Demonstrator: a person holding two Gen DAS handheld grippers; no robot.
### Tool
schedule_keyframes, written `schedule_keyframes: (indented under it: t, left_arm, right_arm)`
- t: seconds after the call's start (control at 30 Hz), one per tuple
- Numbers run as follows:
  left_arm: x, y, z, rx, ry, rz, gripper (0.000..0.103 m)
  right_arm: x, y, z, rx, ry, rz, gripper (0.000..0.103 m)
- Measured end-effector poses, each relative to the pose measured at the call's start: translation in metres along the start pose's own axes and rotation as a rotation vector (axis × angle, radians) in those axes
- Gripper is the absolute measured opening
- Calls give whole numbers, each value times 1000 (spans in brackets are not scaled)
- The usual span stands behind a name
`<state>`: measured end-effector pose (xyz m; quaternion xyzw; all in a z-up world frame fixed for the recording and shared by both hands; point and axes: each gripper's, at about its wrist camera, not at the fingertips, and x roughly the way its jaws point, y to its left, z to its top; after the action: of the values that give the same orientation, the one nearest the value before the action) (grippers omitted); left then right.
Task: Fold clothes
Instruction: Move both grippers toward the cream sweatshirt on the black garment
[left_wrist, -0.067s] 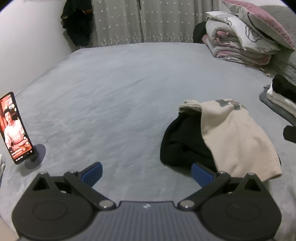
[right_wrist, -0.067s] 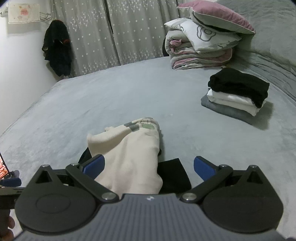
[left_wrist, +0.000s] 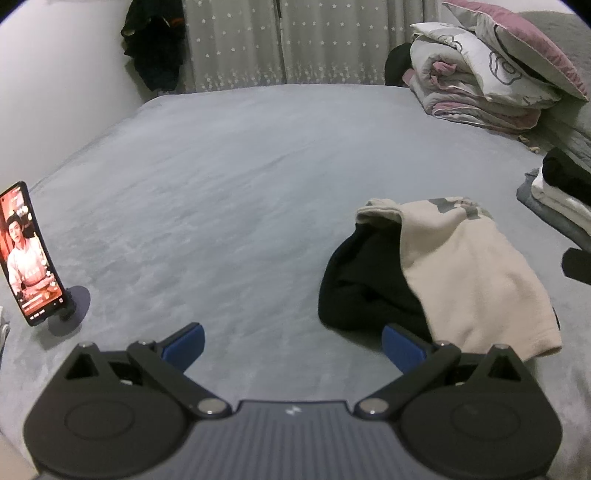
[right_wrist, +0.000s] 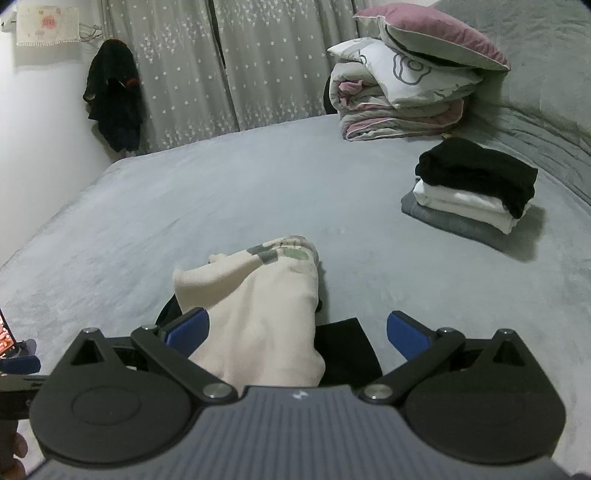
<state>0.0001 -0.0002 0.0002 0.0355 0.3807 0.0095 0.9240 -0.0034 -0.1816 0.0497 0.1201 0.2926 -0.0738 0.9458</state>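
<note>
Plainly, both the left claw (left_wrist: 293, 345) and right claw (right_wrist: 297, 332) gape empty; no writing is legible.

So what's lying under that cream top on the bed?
A black garment lies under the cream top, showing at both of its sides. How far it runs beneath, and whether anything else is there, is covered.

Dim, soft light; fisheye-warped edges
</note>
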Motion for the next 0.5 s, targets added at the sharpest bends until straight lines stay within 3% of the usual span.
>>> schedule_keyframes:
  t: [0.2, 0.3, 0.5]
  left_arm:
    - [-9, -1, -9, -1, -28, 9, 103]
    - [-3, -3, -2, 6, 10, 10, 103]
    - [0, -3, -3, 3, 12, 0, 103]
  right_arm:
    - [4, 4, -4, -38, 1, -13, 103]
    - [2, 8, -8, -54, -6, -19, 103]
    - [8, 12, -11, -68, 19, -42, 103]
